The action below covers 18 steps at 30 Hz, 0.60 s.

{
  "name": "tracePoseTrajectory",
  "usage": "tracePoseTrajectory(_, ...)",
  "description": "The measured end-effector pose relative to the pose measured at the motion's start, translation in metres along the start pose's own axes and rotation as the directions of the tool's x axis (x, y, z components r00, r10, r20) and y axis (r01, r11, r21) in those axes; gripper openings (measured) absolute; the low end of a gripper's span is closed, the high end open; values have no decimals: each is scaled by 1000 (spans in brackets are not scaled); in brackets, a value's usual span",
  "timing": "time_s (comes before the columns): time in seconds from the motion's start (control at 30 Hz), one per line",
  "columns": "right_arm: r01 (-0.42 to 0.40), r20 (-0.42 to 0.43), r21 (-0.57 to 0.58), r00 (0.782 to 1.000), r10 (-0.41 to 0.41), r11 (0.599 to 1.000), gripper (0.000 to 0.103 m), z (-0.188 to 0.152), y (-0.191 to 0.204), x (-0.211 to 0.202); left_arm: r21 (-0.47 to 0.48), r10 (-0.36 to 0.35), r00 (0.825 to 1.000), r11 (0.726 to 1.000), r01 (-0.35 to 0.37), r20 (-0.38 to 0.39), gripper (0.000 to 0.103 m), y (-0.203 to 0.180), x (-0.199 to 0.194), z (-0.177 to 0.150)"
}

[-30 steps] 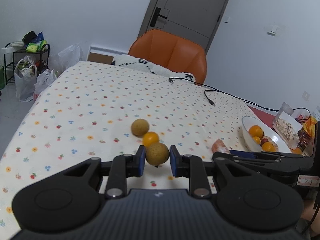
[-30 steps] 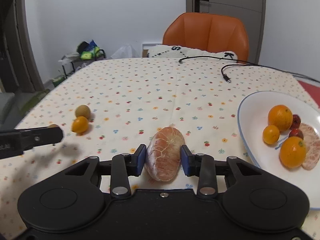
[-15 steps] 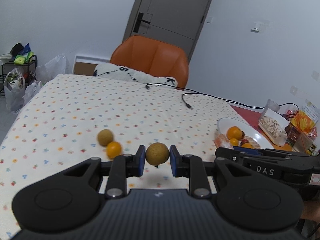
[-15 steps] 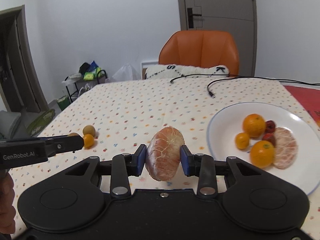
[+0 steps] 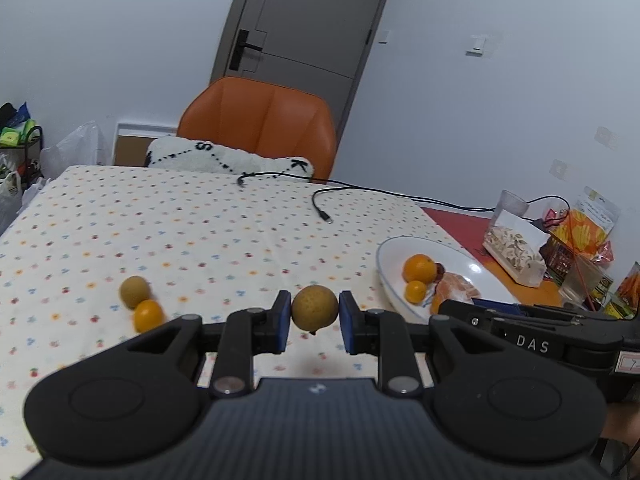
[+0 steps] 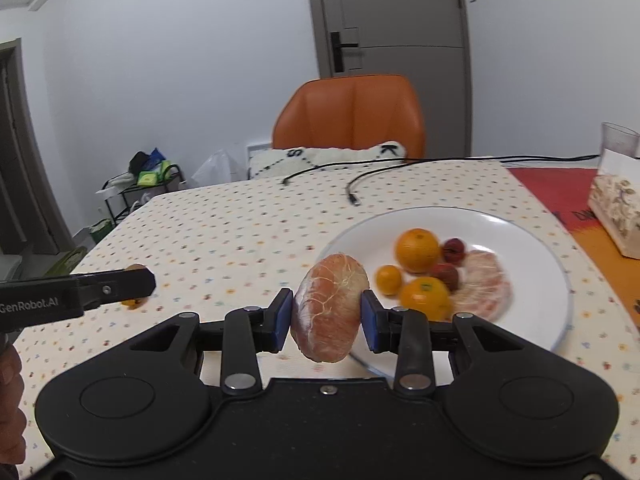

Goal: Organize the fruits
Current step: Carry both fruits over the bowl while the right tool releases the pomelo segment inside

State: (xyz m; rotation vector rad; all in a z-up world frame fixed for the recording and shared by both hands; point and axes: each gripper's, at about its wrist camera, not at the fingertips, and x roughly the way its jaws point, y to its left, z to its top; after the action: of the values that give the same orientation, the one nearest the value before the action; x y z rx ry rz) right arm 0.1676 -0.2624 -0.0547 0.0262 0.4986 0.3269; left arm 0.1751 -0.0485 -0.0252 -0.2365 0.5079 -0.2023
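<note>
Spotted cloth (image 5: 200, 232) covers the bench; a brown fruit (image 5: 314, 307) and a peeled segment (image 6: 330, 307) are pinched by the left fingers (image 5: 282, 322) and the right fingers (image 6: 370, 320), seemingly for the plate (image 6: 532, 240).

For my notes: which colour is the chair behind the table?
Orange chair; right wrist view shows it best.

Black hand-held gripper (image 5: 315, 317), blue pads (image 5: 283, 316), silver screws, maybe white logo.

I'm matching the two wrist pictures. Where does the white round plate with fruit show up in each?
Left wrist: white round plate at right of middle, beyond the gripper.
Right wrist: plate fills the right centre, just beyond the fingers.
Shared landmark: orange padded chair behind the table.
</note>
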Motion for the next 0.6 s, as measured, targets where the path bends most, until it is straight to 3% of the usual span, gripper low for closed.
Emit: tracePoseTrajectory(0.6, 123, 10, 72, 992, -124, 990, 35, -5, -63, -8, 47, -66, 997, 997, 67, -28, 24, -43, 33, 3)
